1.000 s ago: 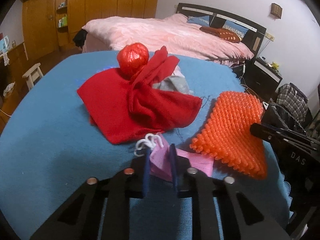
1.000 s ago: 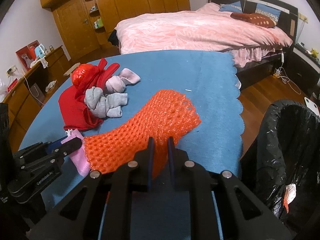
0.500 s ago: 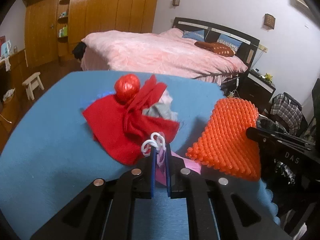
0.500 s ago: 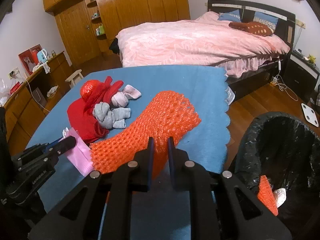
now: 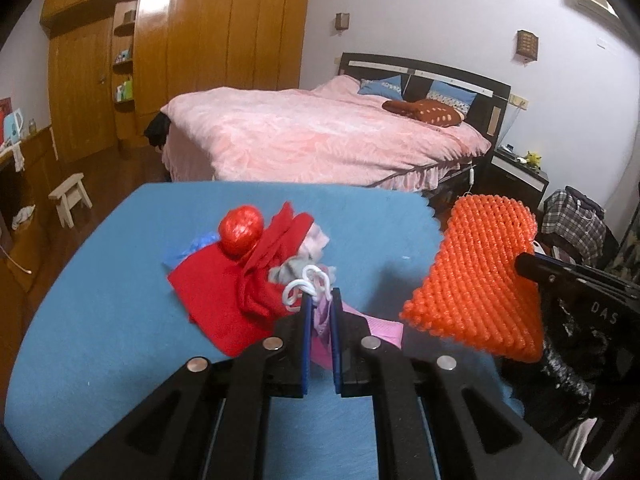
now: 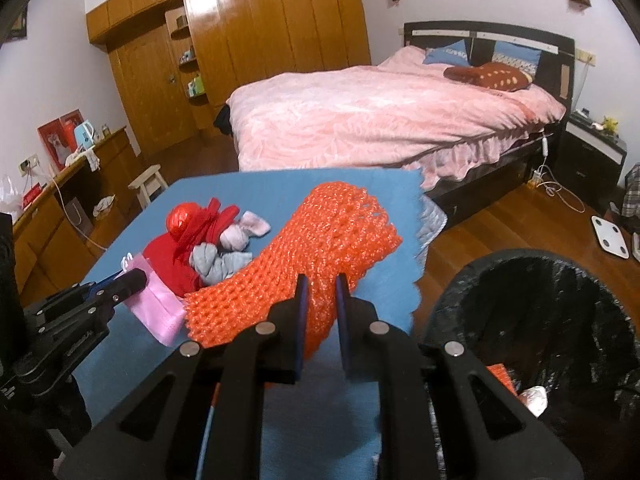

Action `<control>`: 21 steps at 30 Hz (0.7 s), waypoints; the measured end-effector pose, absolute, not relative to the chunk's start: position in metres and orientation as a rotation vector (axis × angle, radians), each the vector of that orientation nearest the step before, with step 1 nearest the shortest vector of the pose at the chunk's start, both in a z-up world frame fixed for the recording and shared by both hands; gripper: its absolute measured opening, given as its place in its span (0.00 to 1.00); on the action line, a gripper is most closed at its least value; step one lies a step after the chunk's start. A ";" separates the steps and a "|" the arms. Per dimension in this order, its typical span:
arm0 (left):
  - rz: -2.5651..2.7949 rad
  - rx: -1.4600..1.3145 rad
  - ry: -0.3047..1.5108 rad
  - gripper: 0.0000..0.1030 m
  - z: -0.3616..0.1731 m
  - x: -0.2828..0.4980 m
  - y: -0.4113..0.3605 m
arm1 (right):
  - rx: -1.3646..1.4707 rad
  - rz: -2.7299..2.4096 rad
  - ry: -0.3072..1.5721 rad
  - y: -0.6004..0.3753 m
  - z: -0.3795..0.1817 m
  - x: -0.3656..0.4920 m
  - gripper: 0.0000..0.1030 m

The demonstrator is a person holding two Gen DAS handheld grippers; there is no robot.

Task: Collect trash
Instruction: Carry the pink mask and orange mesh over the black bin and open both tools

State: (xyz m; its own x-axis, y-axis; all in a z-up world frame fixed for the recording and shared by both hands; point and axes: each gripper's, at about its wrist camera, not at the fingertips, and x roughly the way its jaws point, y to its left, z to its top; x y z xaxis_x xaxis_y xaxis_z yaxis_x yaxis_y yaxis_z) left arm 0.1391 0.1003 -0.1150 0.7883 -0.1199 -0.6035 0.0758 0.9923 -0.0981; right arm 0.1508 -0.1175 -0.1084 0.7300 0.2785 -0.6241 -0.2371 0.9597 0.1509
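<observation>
My left gripper [image 5: 320, 304] is shut on a pink face mask [image 5: 320, 320] with white ear loops and holds it above the blue table [image 5: 100, 320]; the mask also shows in the right wrist view [image 6: 160, 308]. My right gripper [image 6: 319, 284] is shut on an orange foam net [image 6: 320, 248] and holds it lifted at the table's right edge; the net also shows in the left wrist view [image 5: 476, 280]. A black-lined trash bin [image 6: 540, 320] stands low on the right, with some trash inside.
A red cloth [image 5: 216, 296], a red ball [image 5: 241, 230] and grey and pink socks [image 6: 224, 256] lie in a pile on the table. A pink bed [image 5: 320, 136] stands behind. A wooden stool [image 5: 70, 196] is at the left.
Both grippers have risen. The pink mask and the orange net have lifted off the table. The net has swung right, toward the bin.
</observation>
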 end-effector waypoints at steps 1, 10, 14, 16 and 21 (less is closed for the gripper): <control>-0.109 -0.068 0.651 0.08 -0.114 0.139 0.099 | 0.064 0.279 0.691 -0.121 -0.106 0.150 0.13; -0.175 -0.034 0.615 0.08 -0.095 0.142 0.063 | 0.082 0.210 0.647 -0.162 -0.089 0.134 0.13; -0.208 -0.023 0.604 0.08 -0.090 0.145 0.043 | 0.092 0.169 0.635 -0.184 -0.087 0.128 0.13; -0.222 -0.019 0.600 0.08 -0.088 0.145 0.035 | 0.094 0.148 0.630 -0.194 -0.085 0.124 0.13; -0.274 -0.009 0.595 0.08 -0.085 0.149 0.006 | 0.102 0.078 0.622 -0.226 -0.084 0.115 0.13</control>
State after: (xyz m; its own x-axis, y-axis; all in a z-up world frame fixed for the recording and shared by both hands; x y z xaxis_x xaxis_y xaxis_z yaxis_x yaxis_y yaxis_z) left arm 0.1493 0.0059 -0.0850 0.7929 -0.2577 -0.5521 0.2525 0.9637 -0.0872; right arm 0.1151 -0.2256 -0.0844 0.8101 0.1033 -0.5771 -0.0420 0.9920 0.1187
